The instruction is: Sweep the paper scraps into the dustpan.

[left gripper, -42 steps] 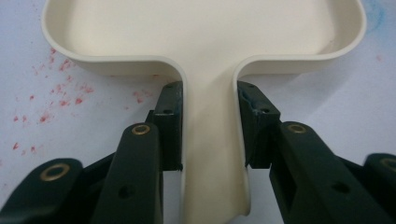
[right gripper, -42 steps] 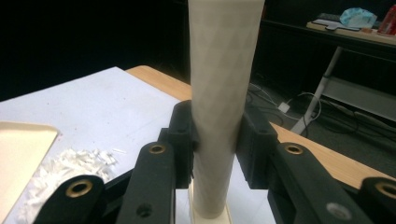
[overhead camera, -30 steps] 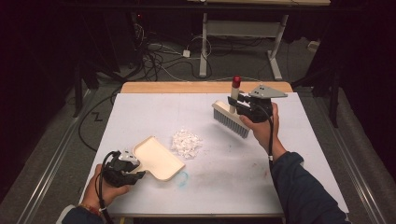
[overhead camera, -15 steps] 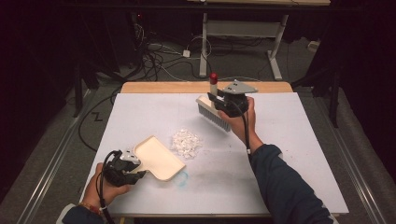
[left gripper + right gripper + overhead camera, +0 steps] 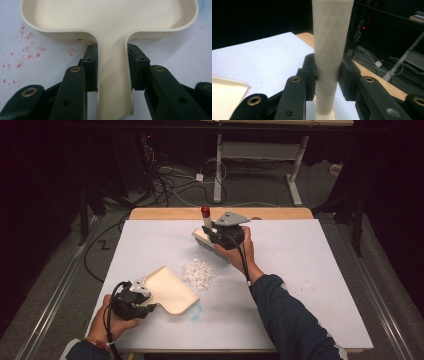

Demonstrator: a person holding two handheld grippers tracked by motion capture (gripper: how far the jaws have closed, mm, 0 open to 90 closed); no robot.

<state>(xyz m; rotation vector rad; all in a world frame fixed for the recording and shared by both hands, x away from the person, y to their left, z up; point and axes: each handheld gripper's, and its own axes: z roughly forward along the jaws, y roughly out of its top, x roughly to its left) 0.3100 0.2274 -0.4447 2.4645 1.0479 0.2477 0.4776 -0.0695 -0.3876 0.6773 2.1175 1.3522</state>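
We hold a gripper in each hand over the white bench (image 5: pixel 310 285).

L gripper (image 5: pixel 137 296) sits near the front-left corner of the bench. Its fingers (image 5: pixel 90 67) pinch the handle of the cream dustpan (image 5: pixel 169 289) from both sides; in the left gripper view the pads press flat against the handle walls, w/ the pan spreading out ahead. The pan lies flat on the bench, its open mouth facing toward the bench middle.

R gripper (image 5: pixel 216 233) is up near the far edge, approx. centre. Its fingers (image 5: pixel 348 75) clamp the pale handle of the brush (image 5: pixel 202 238); in the right gripper view the handle stands upright between the pads. In the high view the handle's red tip points up & away from us, and the bristle head hangs low at the gripper's left side. We can't tell whether the bristles touch the bench.

The pile of small white scraps (image 5: pixel 199 272) lies between the two tools: just beside the dustpan's mouth, and near the brush but on our side of it.

Faint red specks mark the bench surface around the pan, and a bluish smudge (image 5: pixel 196 311) sits by the pan's near corner.
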